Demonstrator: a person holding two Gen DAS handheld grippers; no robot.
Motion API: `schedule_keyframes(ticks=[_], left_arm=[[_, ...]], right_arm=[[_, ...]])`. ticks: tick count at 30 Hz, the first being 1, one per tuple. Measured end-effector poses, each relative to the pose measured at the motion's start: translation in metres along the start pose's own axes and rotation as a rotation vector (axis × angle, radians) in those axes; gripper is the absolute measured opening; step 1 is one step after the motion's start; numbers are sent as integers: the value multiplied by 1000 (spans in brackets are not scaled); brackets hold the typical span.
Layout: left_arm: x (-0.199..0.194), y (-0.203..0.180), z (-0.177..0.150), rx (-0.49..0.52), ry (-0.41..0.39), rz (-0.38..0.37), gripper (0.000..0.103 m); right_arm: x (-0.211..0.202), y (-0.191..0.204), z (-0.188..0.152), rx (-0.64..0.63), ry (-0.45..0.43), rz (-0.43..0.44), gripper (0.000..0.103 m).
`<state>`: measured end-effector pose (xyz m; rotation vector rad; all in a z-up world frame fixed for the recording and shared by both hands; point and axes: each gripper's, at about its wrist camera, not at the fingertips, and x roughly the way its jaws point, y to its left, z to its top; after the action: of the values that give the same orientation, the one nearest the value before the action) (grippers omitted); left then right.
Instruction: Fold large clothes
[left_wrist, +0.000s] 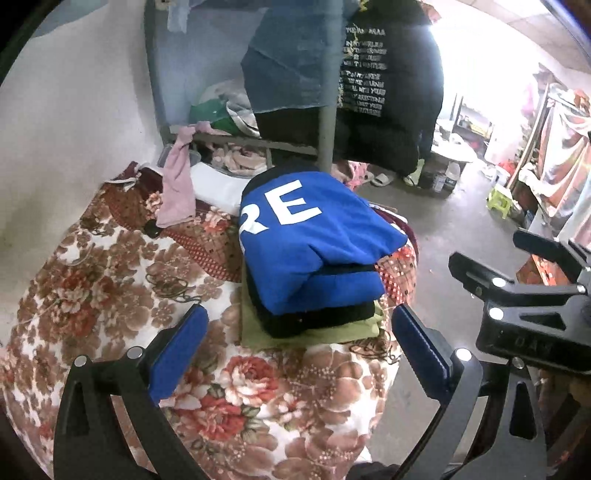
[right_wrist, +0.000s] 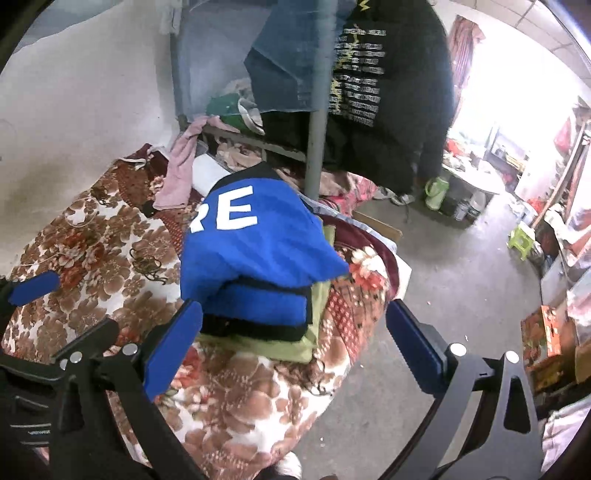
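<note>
White "RE" on folded blue garment; hanging black shirt's lines seemingly illegible.

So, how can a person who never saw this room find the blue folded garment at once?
Find the bed with the floral blanket. Near its floor-side edge is a small stack of folded clothes, and the blue garment lies on top. Only it has big white letters "RE"; below it are a black piece and a green piece.

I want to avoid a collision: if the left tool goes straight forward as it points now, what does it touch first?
Most likely the folded blue garment atop the clothes stack on the floral blanket. The left tool is open, empty, aimed there; depth is uncertain.
</note>
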<state>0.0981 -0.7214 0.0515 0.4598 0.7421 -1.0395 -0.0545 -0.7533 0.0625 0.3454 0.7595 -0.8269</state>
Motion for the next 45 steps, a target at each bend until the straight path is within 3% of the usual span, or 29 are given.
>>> schedule_keyframes(ticks=[6,13,23,45], left_arm=[[-12,-11,-12,-63,-11,140,98],[-8,-23,-9,-116,-30,242,98],[7,-23,-10,-199,-5,299,98],[35,-39,7,-165,-51,397,98]], right_arm=[[-4,-14,-13,-8,5,46,98],[6,-29,-9,-8,-4,84,98],[25,-31,-3,-43,-7,136,98],[64,-46,13,-91,-10,186,98]])
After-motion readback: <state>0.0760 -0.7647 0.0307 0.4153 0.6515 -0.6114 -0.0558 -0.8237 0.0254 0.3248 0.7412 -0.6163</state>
